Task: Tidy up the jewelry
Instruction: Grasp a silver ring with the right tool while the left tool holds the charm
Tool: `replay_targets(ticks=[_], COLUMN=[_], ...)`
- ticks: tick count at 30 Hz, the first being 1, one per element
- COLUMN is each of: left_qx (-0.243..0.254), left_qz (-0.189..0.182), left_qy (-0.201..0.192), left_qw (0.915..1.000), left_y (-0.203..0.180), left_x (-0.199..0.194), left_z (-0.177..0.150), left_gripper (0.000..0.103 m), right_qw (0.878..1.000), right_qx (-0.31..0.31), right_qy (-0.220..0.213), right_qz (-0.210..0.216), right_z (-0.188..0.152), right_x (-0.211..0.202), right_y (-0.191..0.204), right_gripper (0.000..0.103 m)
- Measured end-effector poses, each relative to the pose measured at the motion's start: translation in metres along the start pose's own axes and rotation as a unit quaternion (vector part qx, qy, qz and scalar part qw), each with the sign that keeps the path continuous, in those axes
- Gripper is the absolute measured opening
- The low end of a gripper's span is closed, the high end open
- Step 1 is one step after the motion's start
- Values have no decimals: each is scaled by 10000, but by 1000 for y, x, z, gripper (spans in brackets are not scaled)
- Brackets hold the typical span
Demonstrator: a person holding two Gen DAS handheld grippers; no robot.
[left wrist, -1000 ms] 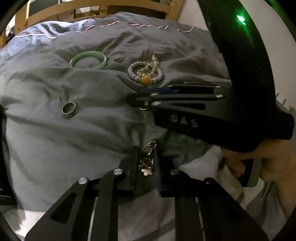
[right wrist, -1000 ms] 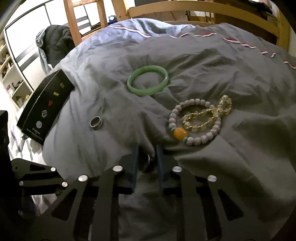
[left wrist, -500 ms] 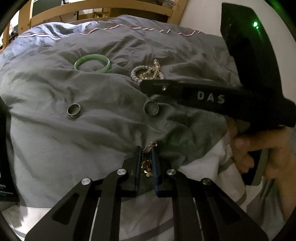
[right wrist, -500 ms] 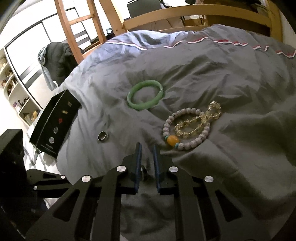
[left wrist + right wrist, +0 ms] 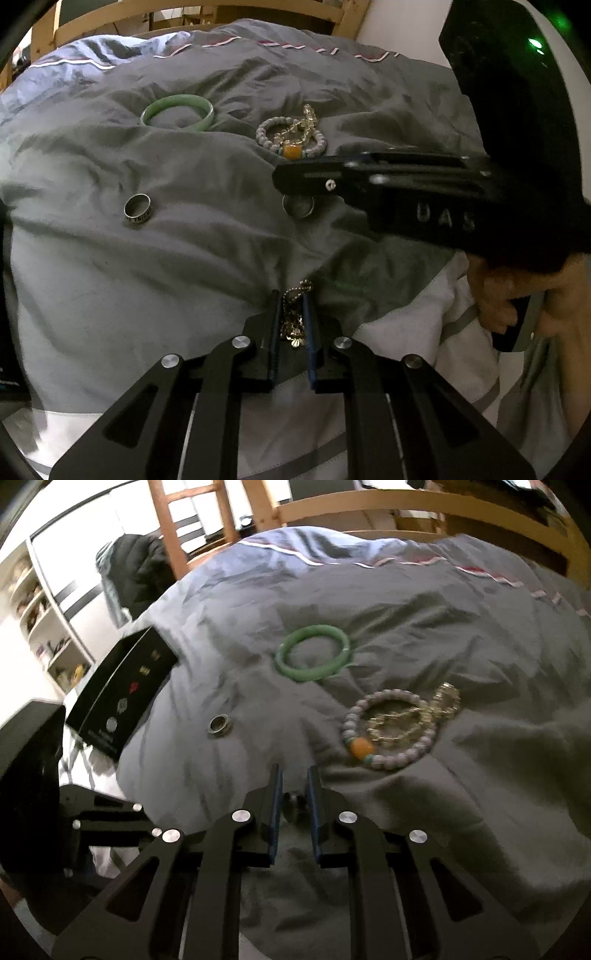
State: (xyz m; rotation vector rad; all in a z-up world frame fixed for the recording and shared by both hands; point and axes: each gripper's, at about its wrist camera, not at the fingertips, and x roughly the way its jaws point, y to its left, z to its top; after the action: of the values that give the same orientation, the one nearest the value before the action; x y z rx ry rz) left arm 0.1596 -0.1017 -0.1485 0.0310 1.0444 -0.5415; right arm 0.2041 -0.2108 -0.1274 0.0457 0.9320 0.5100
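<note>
Jewelry spread over a grey duvet [image 5: 110, 295] on a bed. Green bangle [image 5: 177, 112] taken as landmark, lying flat toward the far side of the duvet. Just to its right, a bead bracelet [image 5: 291, 134] with an amber bead, with a pale yellow crystal bracelet [image 5: 410, 720] lying across it, the two touching. Nearer than the bangle and slightly left, a dark engraved ring [image 5: 137, 210], well apart from it. Nearer than the bangle and to its right, a second ring [image 5: 298, 206], flat on the duvet, partly under the tips of the right tongs [image 5: 284, 179] in the left wrist view. From the right wrist view, same ring [image 5: 293, 805] dim and low between the two blue pads [image 5: 275, 812], pads set a narrow gap apart, neither seen pressing on it; whether touching the ring, cannot tell. Right tongs gripped from behind by a hand [image 5: 517, 295].

Left tongs [image 5: 291, 332] nearest of all, well this side of the bangle, narrowed almost fully around a gold chain [image 5: 293, 317] with a small flower charm, chain bunched between the pads, its upper loop poking out past the tips.

Black box [image 5: 122, 694] left of the bangle at the duvet's edge, printed with small symbols. Wooden bed frame [image 5: 406, 509] beyond the bangle.
</note>
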Motion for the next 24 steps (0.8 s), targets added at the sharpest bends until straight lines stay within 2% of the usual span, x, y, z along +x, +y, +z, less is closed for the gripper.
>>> replay_targets(ticks=[8,12,17,20,24], left_qx=[4,8,-28,-55,-37], left_qz=[-15,-6,-34,-59,-53], left_qy=[5,1,-42,-85,-92], left_qw=[10000,10000,10000,9999,9999], left_y=[1,0,0,0,-1], left_x=[2,2,0,-1,-3], left_z=[0,0,1,1,0], left_gripper=[13,13,13,13,13], right_qw=[9986,9981,9981,9984,9980], right_qx=[-437,-385,-347,-289,-342], right_qy=[107,302,287,184,251], right_qz=[-269,-362,-417,-440,-476], right_z=[-6,-8,-8,-4,-5], right_x=[0,10,6,-2,-6], right_y=[17,14,13,12,15], right_gripper=[31,30,16,16,16])
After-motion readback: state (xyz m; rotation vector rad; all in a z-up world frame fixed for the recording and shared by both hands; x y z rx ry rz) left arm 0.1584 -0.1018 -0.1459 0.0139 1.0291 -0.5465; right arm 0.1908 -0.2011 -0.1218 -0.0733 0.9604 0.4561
